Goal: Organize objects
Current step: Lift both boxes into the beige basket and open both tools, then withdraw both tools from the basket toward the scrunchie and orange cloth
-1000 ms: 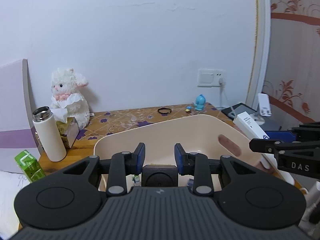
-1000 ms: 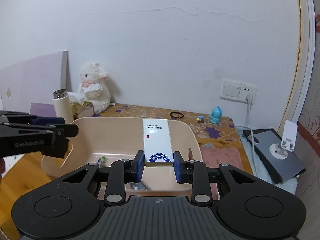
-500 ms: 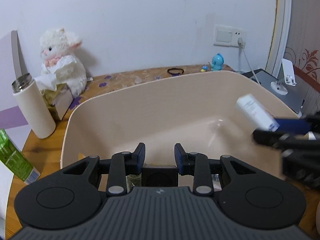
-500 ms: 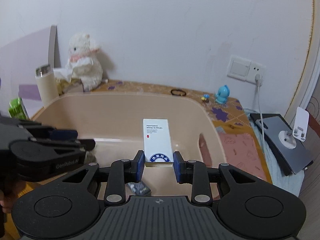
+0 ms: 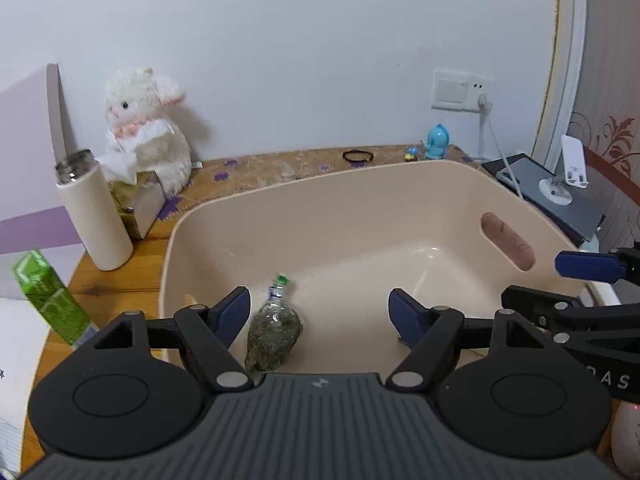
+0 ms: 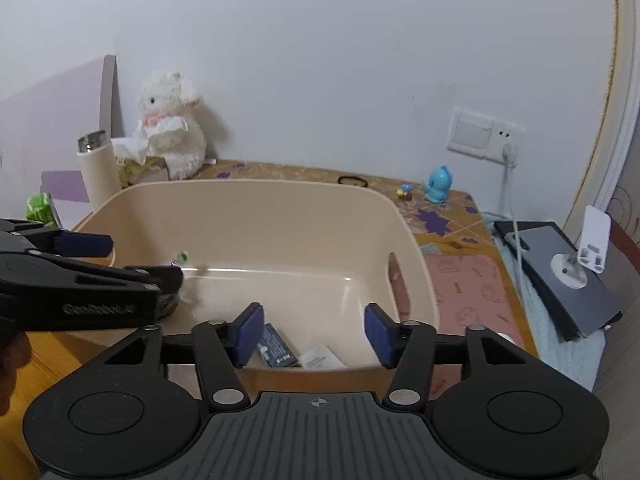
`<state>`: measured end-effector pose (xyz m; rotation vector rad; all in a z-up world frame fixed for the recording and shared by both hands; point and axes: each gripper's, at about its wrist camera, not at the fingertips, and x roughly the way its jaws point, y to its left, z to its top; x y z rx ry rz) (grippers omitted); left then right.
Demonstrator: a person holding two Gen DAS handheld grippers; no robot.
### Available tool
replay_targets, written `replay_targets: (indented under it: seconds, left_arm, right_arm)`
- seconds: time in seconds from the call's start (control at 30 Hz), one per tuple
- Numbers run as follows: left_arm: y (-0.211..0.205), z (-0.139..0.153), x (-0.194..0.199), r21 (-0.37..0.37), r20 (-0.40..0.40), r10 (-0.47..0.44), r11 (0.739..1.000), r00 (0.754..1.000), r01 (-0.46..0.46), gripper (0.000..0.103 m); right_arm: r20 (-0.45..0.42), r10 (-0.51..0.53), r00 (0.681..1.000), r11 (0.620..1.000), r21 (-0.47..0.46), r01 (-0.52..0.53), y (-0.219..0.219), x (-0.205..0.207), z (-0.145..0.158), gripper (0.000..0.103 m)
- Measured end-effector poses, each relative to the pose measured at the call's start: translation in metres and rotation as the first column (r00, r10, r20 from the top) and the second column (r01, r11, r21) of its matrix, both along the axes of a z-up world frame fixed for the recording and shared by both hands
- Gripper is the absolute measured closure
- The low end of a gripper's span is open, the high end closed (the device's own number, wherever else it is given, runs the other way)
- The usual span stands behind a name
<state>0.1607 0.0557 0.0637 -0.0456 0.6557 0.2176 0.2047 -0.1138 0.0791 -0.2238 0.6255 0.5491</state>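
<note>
**Both grippers empty over the tub**

The left gripper (image 5: 318, 312) hangs above the beige tub (image 5: 360, 172) with its jaws spread wide and nothing between them. Below it, on the tub floor, lies a small clear bag of dried green stuff (image 5: 274, 334). The right gripper (image 6: 312, 330) sits over the near rim of the tub, jaws likewise wide apart and holding nothing — just beyond them, inside the tub, lie a white box (image 6: 322, 358) and a dark blue packet (image 6: 276, 350), side by side.

By the look of it, a drop-off step is complete: three items rest in the tub and neither gripper holds anything. What is left seems to be the loose things on the surface — a green carton (image 5: 48, 298) and a white flask (image 5: 94, 212) to the left of the tub. The next move likely calls for lifting a gripper clear of the tub wall, then lining open jaws up around one of these.
</note>
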Motion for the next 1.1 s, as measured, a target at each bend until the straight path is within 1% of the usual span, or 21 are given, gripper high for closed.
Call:
replay_targets:
  seconds: [0.07, 0.17, 0.27, 0.3, 0.37, 0.47, 0.57, 0.73, 0.87, 1.1]
  left_arm:
    - [-0.005, 0.006, -0.012, 0.009, 0.001, -0.015, 1.000, 1.000, 0.015, 0.017]
    - [-0.013, 0.013, -0.033, 0.028, 0.019, -0.029, 0.999, 0.999, 0.029, 0.011]
    - [-0.020, 0.016, -0.052, 0.033, 0.023, -0.041, 0.999, 0.999, 0.040, 0.010]
    - [-0.022, 0.015, -0.055, 0.034, 0.014, -0.043, 0.999, 0.999, 0.043, 0.010]
    - [-0.023, 0.010, -0.062, 0.026, -0.013, -0.040, 0.999, 0.999, 0.040, 0.010]
    - [-0.025, 0.001, -0.073, 0.006, -0.033, -0.032, 0.999, 0.999, 0.033, 0.010]
    - [-0.026, -0.011, -0.082, 0.005, -0.054, -0.024, 1.000, 0.998, 0.025, 0.010]
    - [-0.021, -0.039, -0.083, -0.043, -0.120, -0.006, 0.999, 0.993, 0.001, 0.010]
    - [-0.015, -0.060, -0.074, -0.080, -0.161, 0.012, 0.997, 0.987, -0.025, 0.010]
    - [-0.006, -0.082, -0.053, -0.169, -0.216, 0.046, 0.982, 0.975, -0.083, 0.010]
  right_arm:
    - [0.007, -0.001, 1.000, 1.000, 0.012, 0.001, -0.008, -0.008, 0.004, 0.032]
    - [0.001, 0.007, 1.000, 0.999, 0.033, -0.007, -0.021, -0.019, 0.008, 0.026]
    - [-0.002, 0.008, 1.000, 0.999, 0.031, -0.008, -0.031, -0.029, 0.006, 0.023]
    - [-0.005, 0.008, 1.000, 1.000, 0.024, -0.007, -0.033, -0.033, 0.004, 0.020]
    - [-0.015, 0.008, 1.000, 1.000, 0.012, -0.008, -0.038, -0.039, -0.002, 0.017]
    - [-0.035, 0.004, 0.999, 1.000, 0.008, -0.004, -0.045, -0.045, -0.011, 0.016]
    - [-0.058, -0.007, 0.998, 1.000, 0.001, 0.007, -0.052, -0.048, -0.021, 0.016]
    - [-0.104, -0.025, 0.994, 0.999, -0.029, 0.022, -0.060, -0.041, -0.043, 0.015]
    - [-0.148, -0.033, 0.988, 0.999, -0.047, 0.026, -0.059, -0.034, -0.061, 0.015]
    - [-0.203, -0.036, 0.978, 0.997, -0.076, 0.021, -0.041, -0.024, -0.087, 0.015]
